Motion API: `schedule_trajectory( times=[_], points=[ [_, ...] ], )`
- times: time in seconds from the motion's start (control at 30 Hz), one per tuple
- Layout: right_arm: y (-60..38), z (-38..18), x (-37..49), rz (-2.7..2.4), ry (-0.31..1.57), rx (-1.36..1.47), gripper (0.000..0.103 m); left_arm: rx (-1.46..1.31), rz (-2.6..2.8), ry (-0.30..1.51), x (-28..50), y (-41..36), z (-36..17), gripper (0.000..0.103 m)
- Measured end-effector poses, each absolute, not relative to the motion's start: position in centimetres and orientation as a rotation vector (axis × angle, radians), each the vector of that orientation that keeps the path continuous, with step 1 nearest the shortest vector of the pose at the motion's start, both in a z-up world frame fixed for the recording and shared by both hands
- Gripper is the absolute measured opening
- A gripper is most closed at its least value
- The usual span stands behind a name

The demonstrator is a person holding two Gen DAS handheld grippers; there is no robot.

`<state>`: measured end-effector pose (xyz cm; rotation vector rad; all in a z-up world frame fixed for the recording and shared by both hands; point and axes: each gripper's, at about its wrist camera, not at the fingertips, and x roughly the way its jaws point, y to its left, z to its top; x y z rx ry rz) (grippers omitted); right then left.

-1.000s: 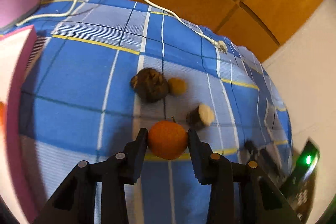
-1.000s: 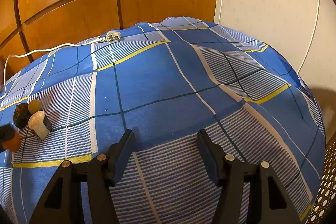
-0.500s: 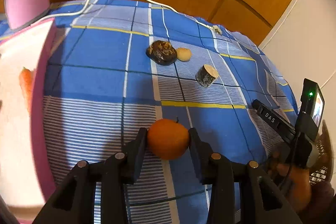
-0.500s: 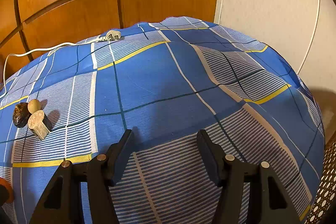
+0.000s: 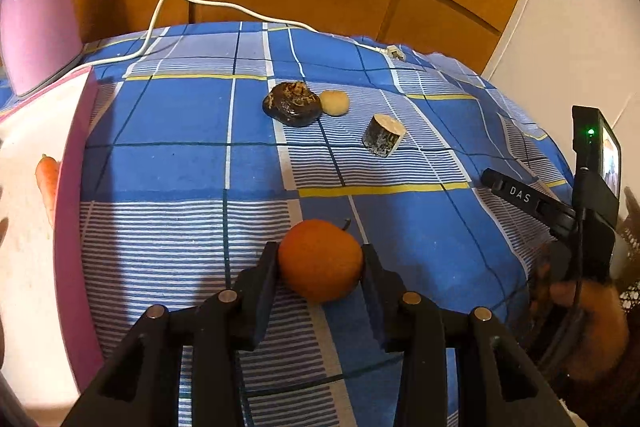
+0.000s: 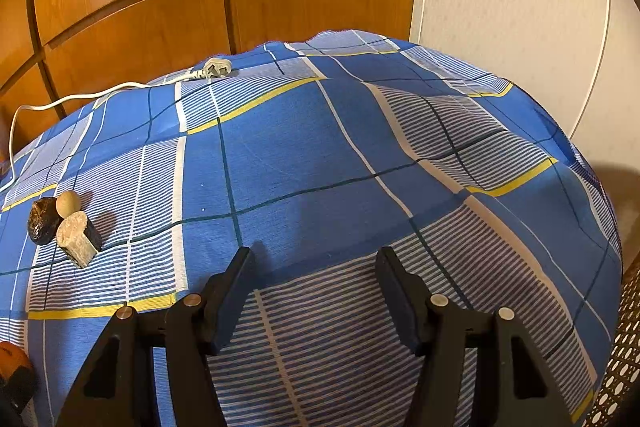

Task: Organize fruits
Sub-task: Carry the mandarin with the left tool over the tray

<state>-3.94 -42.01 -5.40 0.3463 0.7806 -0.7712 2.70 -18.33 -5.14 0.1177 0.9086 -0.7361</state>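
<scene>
Left wrist view is showing the carrying step: the left gripper (image 5: 320, 261) is clamping the orange (image 5: 320, 259) between both fingers, holding it above the striped part of the blue checked cloth (image 5: 168, 131), toward its near edge. Going left to right, the pink-rimmed tray (image 5: 74, 211) is lying along the cloth's left edge with a carrot (image 5: 47, 183) in it; I am judging it the likely drop place, though its far end is running out of frame. Next, the gripper is needing to swing left over the tray rim, lower, and only then loosen. Toward the cloth's middle, a dark lumpy fruit (image 5: 292, 103) is touching a small pale round one (image 5: 335, 102), with a cut stub (image 5: 383, 135) near them. Right wrist view is showing the right gripper (image 6: 316, 291) spread wide, gripping nothing, hovering low and level over the cloth's near right part.
</scene>
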Motion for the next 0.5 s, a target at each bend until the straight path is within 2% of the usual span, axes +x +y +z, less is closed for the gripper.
schedule_trajectory(
  times=[0.5],
  points=[
    [-41.75,-5.28,-3.57,-0.782,0.811,0.314,0.063,0.125,-0.758,0.896,1.99,-17.71,-4.99,0.039]
  ],
)
